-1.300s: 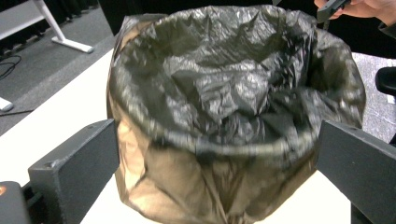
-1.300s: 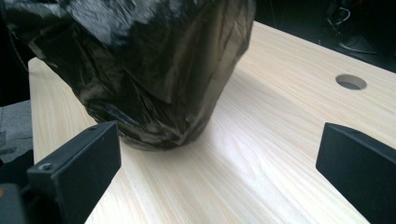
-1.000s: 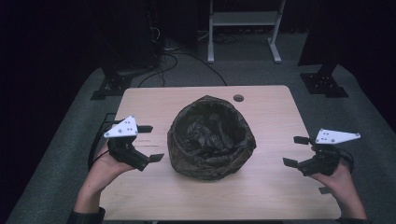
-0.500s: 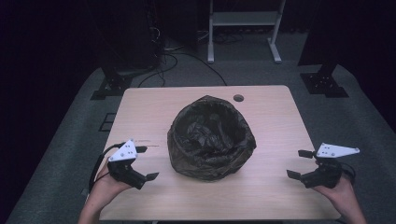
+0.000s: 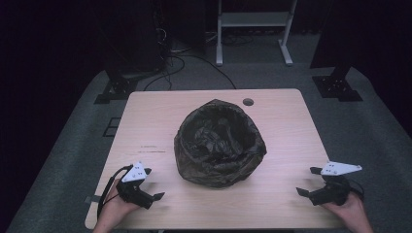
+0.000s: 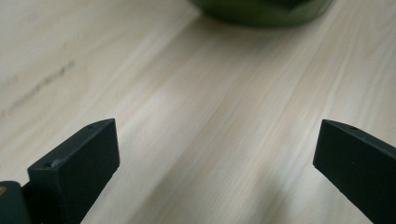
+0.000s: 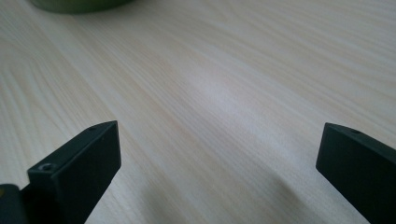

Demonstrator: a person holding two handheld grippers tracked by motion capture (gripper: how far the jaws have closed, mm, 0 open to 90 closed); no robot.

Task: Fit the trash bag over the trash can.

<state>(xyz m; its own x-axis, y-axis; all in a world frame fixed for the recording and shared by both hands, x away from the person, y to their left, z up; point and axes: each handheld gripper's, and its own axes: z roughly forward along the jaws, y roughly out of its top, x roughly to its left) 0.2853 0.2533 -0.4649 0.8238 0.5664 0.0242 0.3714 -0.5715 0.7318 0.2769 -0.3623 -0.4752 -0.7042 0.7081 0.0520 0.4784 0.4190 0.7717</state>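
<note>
Both grippers have been pulled back toward the near edge of the counter (image 5: pixel 291 121) over the last second. A second ago they flanked the bin (image 5: pixel 219 143) at its mid-height; now the left gripper (image 5: pixel 154 193) is seen near the front-left corner and the right gripper (image 5: pixel 308 180) near the front-right edge, both well apart from the bin.

Jaws on both are spread wide, nothing held; bare wood is seen between them in each gripper view.

The bin is left at the centre of the counter, upright, with the black bag (image 5: pixel 216 133) draped over its rim and crumpled inside. Only the bin's green base is caught at the top of the left gripper view (image 6: pixel 261 9) and the right gripper view (image 7: pixel 79 4).

Judged: lining looks finished and the hands are being withdrawn. No contact remains.
</note>
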